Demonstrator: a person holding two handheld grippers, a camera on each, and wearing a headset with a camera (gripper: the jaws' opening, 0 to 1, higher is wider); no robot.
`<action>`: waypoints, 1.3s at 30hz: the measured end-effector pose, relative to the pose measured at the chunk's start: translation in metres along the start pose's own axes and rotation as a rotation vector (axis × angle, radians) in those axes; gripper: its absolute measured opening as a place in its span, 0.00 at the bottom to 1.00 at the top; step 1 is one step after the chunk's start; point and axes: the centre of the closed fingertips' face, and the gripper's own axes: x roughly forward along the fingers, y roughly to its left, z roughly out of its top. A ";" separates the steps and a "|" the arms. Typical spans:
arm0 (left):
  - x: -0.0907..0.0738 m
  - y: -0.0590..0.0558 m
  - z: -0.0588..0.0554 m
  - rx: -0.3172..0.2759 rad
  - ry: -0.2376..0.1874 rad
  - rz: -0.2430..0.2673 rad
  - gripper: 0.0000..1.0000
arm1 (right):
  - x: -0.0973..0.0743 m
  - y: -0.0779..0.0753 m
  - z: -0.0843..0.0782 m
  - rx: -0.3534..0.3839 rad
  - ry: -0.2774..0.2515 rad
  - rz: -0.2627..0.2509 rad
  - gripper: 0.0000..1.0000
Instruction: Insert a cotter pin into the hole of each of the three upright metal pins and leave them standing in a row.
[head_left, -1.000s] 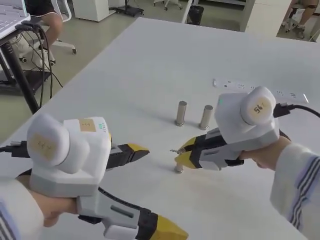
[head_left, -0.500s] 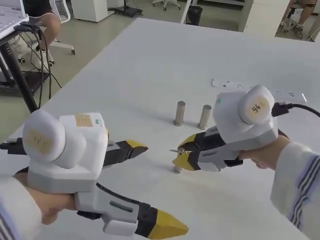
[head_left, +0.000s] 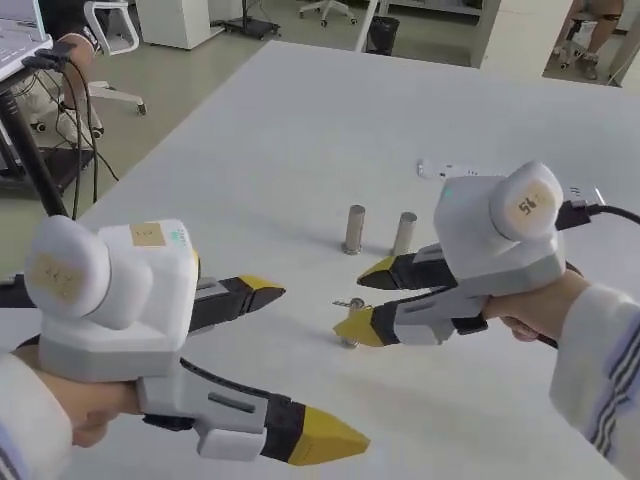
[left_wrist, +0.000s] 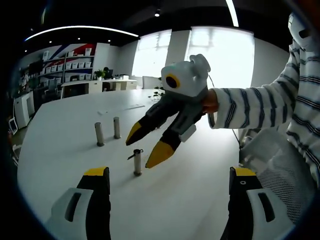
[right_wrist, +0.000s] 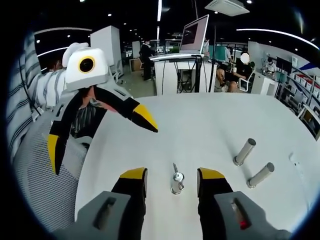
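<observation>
Three metal pins stand on the white table (head_left: 250, 140). The near pin (head_left: 347, 332) has a cotter pin (head_left: 345, 303) through its top. It stands between the jaws of my right gripper (head_left: 353, 304), which is open and holds nothing. In the right gripper view the same near pin (right_wrist: 176, 184) sits between the fingertips of my right gripper (right_wrist: 172, 175). Two bare pins (head_left: 354, 229) (head_left: 403, 234) stand behind it. My left gripper (head_left: 290, 365) hovers wide open to the left of the near pin (left_wrist: 136, 163), holding nothing.
A white power strip (head_left: 450, 170) lies at the far right of the table. Office chairs, a laptop stand and cables stand on the floor beyond the left edge. People sit at desks in the background of the right gripper view.
My right gripper has opened and let go of the cotter pin, which stays in the near pin. The left gripper has drifted slightly left.
</observation>
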 end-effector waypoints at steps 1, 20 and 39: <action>0.000 0.000 0.000 -0.001 -0.001 0.001 0.99 | -0.001 0.001 0.001 0.003 -0.003 0.000 0.37; -0.005 0.002 0.004 -0.011 -0.009 0.002 0.99 | -0.038 0.016 0.011 0.055 -0.072 -0.093 0.70; -0.016 0.009 0.005 -0.020 -0.004 0.026 0.99 | -0.079 0.027 -0.020 0.185 -0.073 -0.216 0.89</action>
